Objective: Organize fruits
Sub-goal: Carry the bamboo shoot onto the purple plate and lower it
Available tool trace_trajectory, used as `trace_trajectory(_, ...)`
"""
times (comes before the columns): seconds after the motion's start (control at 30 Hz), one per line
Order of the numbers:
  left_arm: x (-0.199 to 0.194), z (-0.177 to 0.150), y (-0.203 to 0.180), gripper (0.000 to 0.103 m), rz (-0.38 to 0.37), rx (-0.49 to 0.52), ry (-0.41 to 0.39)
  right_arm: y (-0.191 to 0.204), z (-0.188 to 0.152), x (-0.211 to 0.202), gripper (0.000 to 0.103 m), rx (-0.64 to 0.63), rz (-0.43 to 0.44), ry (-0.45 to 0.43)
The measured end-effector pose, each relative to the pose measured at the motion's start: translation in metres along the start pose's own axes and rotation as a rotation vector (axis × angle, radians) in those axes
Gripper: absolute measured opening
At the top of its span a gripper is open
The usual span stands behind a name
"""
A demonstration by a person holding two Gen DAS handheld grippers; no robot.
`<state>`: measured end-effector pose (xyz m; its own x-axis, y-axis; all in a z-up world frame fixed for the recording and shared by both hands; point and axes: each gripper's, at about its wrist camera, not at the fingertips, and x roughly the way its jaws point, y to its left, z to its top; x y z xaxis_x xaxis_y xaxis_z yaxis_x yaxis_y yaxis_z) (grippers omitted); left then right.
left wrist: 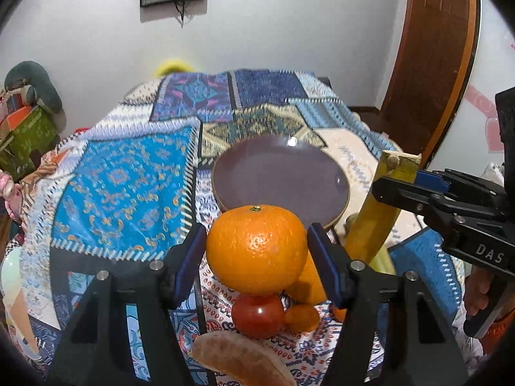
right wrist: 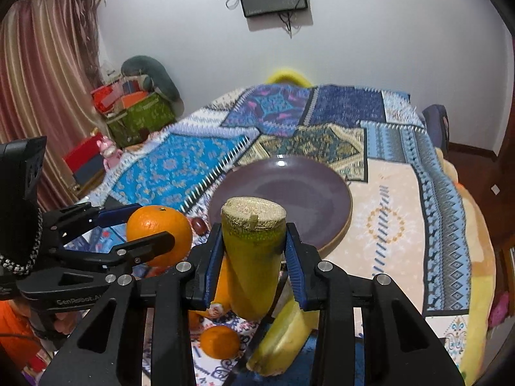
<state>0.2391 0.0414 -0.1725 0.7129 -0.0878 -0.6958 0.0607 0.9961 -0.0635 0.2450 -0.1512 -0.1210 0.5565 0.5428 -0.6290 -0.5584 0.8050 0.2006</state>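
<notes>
Nearest the lenses, the left gripper (left wrist: 256,251) clamps an orange (left wrist: 256,249) and the right gripper (right wrist: 253,251) pinches a banana (right wrist: 252,257) near its cut stem. Both hover before the purple plate (right wrist: 334,193), which holds nothing; small oranges (right wrist: 220,342) and a tomato (left wrist: 257,316) lie below, so sorting looks barely begun.
</notes>
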Motion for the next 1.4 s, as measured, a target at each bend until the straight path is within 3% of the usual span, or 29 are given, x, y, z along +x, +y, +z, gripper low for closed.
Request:
trace_trajectory(0.33, -0.022, 0.023, -0.003, 0.064, 0.009, -0.017, -0.073, 0.003, 0.023, -0.029, 0.034, -0.049, -0.034, -0.097)
trace_trajectory(0.73, -0.016, 0.052, -0.008, 0.064, 0.043, -0.005, -0.117, -0.011, 0.043, -0.032, 0.034, -0.048, -0.071, -0.131)
trace_trajectory(1.4, 0.091, 0.058, 0.008, 0.064, 0.044, -0.024, 0.035, -0.044, 0.043, 0.053, 0.034, -0.024, -0.065, 0.035)
